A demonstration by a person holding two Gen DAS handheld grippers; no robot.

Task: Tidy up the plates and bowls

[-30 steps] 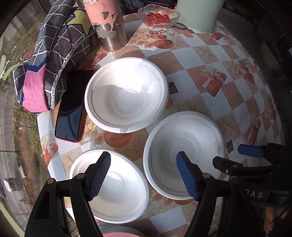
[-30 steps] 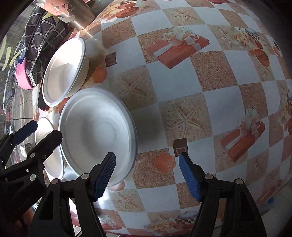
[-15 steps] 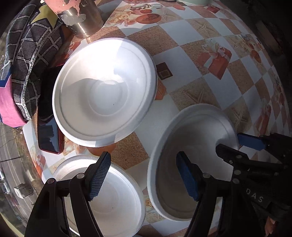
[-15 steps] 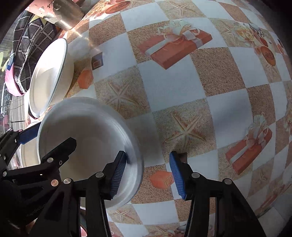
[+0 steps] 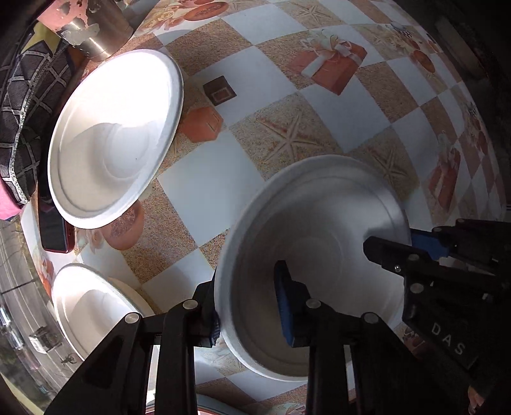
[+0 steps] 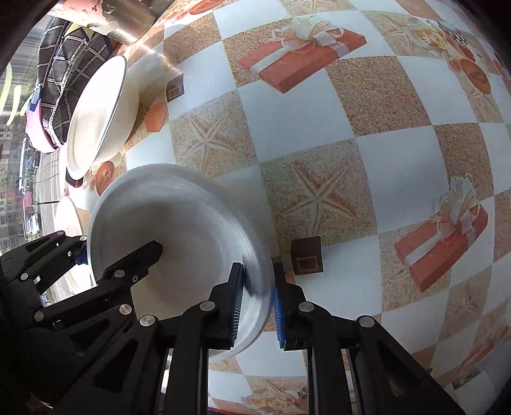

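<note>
Between both pairs of blue-padded jaws, a white foam bowl (image 5: 319, 265) is pinched at opposite rims on a checked tablecloth (image 6: 351, 153): the left gripper (image 5: 249, 306) and the right gripper (image 6: 255, 300) have each just been closing, one pad inside the wall, one outside. It looks feather-light and easily crushed, so the thin rim is likely the safest hold, with a gentle squeeze. Beyond the left jaws sit a second foam bowl (image 5: 115, 140) and, nearer, a third (image 5: 92, 303). A dark phone (image 5: 54, 230), a checked bag (image 5: 22, 115) and a metal tumbler (image 5: 95, 28) crowd the far edge, well apart.
</note>
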